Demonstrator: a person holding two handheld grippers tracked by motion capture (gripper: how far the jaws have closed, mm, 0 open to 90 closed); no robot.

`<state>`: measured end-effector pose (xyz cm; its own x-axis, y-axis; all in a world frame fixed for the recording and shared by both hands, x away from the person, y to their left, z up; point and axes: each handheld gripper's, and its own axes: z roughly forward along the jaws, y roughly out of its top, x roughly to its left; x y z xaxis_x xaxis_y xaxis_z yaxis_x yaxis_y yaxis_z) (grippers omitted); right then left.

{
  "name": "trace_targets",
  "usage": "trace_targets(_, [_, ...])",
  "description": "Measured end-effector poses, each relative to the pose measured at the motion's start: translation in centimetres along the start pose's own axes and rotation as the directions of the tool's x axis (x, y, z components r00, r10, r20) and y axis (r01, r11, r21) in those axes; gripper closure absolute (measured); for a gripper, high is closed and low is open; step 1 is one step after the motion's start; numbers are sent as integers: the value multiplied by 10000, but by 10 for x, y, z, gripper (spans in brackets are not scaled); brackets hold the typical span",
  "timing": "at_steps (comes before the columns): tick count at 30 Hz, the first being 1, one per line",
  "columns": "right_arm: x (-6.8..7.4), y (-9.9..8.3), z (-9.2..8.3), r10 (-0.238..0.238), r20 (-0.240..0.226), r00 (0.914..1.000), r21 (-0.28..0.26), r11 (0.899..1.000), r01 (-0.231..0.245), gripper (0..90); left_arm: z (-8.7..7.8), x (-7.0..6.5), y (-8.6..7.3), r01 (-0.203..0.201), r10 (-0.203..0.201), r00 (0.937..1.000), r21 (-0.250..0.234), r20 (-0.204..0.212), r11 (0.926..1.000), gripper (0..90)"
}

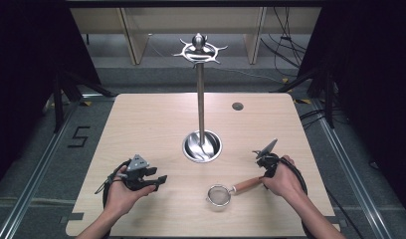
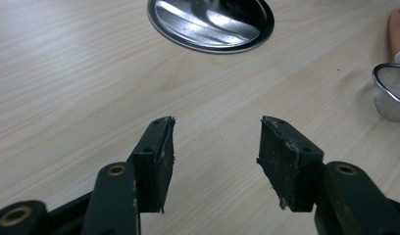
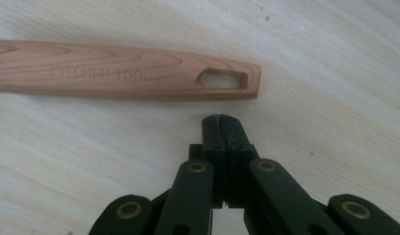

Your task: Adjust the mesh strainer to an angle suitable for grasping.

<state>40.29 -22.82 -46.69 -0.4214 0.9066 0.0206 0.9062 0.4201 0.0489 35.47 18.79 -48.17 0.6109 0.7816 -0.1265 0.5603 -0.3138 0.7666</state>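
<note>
the right hand-held gripper [image 3: 222, 122] has its jaws pressed together with nothing between them, tips just short of the strainer's wooden handle [image 3: 124, 71], which lies flat on the worktop [image 3: 335, 58] and runs crosswise to the jaws in the right gripper view, its slotted hanging end nearest the tips. in the high view the strainer [image 1: 230, 191] rests near the front of the worktop, long axis slanting from the mesh bowl [image 1: 218, 195] at the left up to the handle end beside the right hand [image 1: 283, 179]; so the right hand is much the nearer one, and a grasp would seem to need the jaws to spread first. the left hand-held gripper [image 2: 215, 156] is spread wide and empty, well apart from the strainer, whose bowl rim is cut off at the edge of its view. farther off stands the steel stand [image 1: 201, 99], its round base [image 2: 210, 24] partly cut off, with hooks on top. the handle's stamped lettering is hard to read.
</note>
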Motion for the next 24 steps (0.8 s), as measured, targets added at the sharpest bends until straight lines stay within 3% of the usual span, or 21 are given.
trace_targets(4, [1, 6, 5, 27, -5, 10000, -18, 10000, -27, 900, 0, 1, -1, 45, -45, 10000, -9, 28, 10000, 466])
trace_targets(11, [4, 32, 8, -295, 481, 9984, -692, 9971, 328, 900, 1, 1, 0, -50, 49, 10000, 87, 76, 9999, 466])
trace_targets(12, [6, 39, 9, -344, 602, 9976, -1020, 9940, 404, 872, 1, 1, 0, -7, 6, 9999, 54, 134, 10000, 467])
trace_targets(17, [16, 55, 10, -326, 1017, 9943, -1375, 9894, 465, 900, -1, 1, -1, 15, -15, 9999, -51, 104, 10000, 469])
trace_targets(21, [27, 67, 11, -488, 850, 9952, -1664, 9841, 624, 894, -1, 1, 0, 19, -17, 9999, -161, 144, 9999, 472])
trace_targets(24, [38, 77, 12, -921, 908, 9916, -1905, 9757, 1081, 884, -3, 1, 2, -21, 25, 9998, -193, 174, 9998, 475])
